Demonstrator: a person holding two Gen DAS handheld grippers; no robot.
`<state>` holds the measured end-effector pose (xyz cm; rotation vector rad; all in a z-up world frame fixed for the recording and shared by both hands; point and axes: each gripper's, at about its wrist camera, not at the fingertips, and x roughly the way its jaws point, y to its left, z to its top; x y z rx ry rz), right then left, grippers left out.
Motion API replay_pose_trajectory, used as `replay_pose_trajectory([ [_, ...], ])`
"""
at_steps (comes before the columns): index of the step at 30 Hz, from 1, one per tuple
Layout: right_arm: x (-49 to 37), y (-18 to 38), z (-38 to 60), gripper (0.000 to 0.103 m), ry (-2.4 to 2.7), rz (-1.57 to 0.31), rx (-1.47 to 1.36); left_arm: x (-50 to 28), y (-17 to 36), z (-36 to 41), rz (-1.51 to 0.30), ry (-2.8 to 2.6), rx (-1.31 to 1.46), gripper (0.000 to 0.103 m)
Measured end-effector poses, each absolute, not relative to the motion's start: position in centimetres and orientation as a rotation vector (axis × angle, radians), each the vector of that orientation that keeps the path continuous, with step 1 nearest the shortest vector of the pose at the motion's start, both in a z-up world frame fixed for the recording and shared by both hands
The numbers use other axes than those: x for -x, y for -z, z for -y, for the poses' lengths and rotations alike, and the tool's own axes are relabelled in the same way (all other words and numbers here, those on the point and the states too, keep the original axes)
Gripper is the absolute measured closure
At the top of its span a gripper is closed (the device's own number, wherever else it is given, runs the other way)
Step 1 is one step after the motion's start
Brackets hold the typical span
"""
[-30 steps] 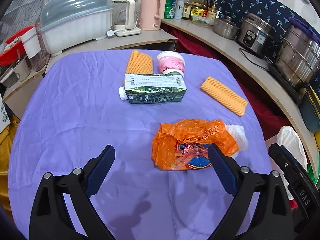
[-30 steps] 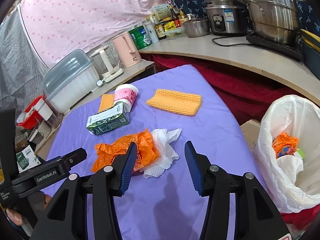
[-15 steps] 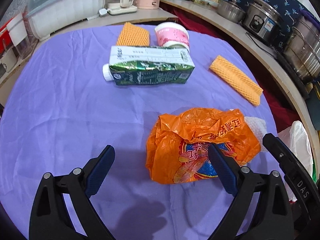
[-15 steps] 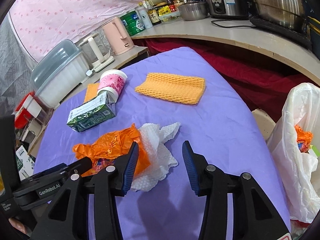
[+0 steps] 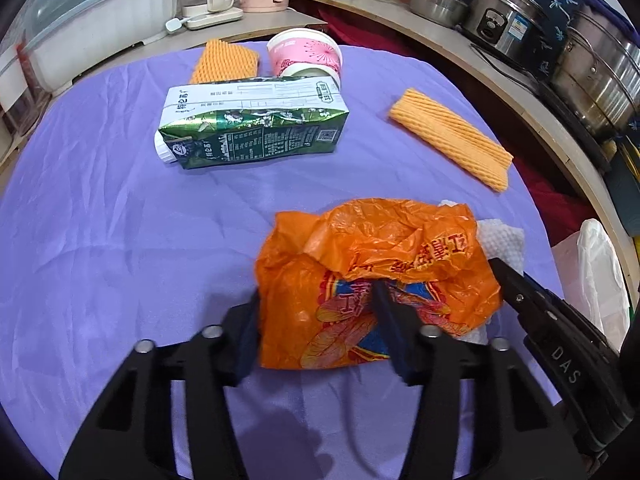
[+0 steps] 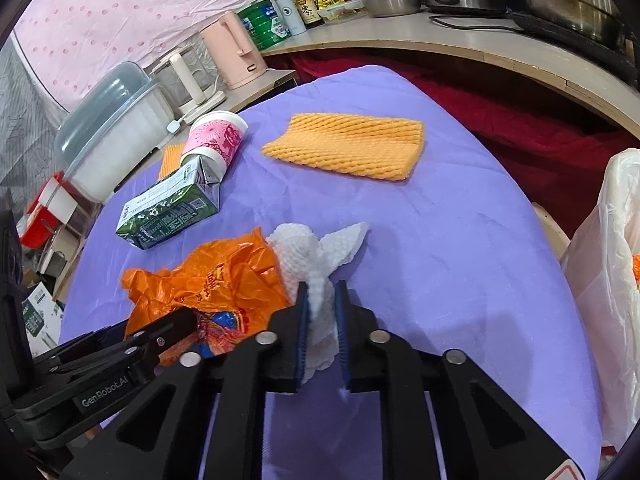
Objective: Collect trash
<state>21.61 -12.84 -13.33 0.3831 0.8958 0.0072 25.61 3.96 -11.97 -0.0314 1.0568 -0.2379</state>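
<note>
Nearest the left wrist camera, the left gripper (image 5: 316,330) is closing its jaws on the near edge of a crumpled orange plastic bag (image 5: 384,264) that lies on the purple-covered table (image 5: 100,240); one finger is at the bag's left edge, the other pressed into its printed face, so the plastic is pinched between them. Beside it, the right gripper (image 6: 321,322) is closing too, its blue pads already squeezing a wad of white paper towel (image 6: 316,264), which sits on the cloth touching the bag's right side. Farther back lies a green and white carton (image 5: 252,128) on its side, cap toward the left. Just behind it, touching its far end, is a pink paper cup (image 5: 304,56), tipped over, with an orange foam net (image 5: 224,60) beside it near the table's far edge. Another orange foam net (image 6: 348,146) rests well apart on the right half of the cloth. Off the table's right edge hangs a white trash bag (image 6: 608,264) with something orange inside it. Beyond the table, a pink kettle (image 6: 236,54) stands on the counter.
</note>
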Motion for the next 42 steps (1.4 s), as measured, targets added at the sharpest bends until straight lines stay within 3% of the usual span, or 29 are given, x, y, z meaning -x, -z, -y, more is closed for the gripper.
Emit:
replay_pose_trajectory([
  [3,-21.3,12.8,13.0,0.097,-0.007,-0.884,-0.389,-25.5,11.5,-4.2,-1.057,0.251,0.046,0.089],
  [5,-21.0,12.2,13.2,0.098,-0.014,-0.873,-0.396,-25.4,10.9,-4.4,-1.052,0.263,0.060,0.092],
  [22,-14.7,2.9,16.6,0.099,0.038,-0.661,-0.383,-20.2,1.6,-4.2,-0.872,0.295,0.073,0.097],
  [30,-12.9,2.0,16.9,0.099,0.014,-0.651,-0.379,-18.4,-0.6,-5.2,-0.814,0.256,0.069,0.097],
  [34,-13.4,3.4,15.5,0.087,-0.015,-0.684,-0.377,-18.5,-0.7,-6.2,-0.805,0.211,0.065,0.097],
  [36,-14.3,4.5,14.6,0.071,-0.025,-0.709,-0.371,-18.9,-0.5,-6.8,-0.815,0.193,0.070,0.097],
  [38,-15.1,5.6,13.9,0.064,-0.030,-0.731,-0.369,-19.3,-0.1,-7.5,-0.823,0.176,0.072,0.097],
  [42,-16.9,8.0,13.1,0.062,-0.027,-0.783,-0.362,-20.2,0.7,-8.3,-0.842,0.163,0.077,0.097],
])
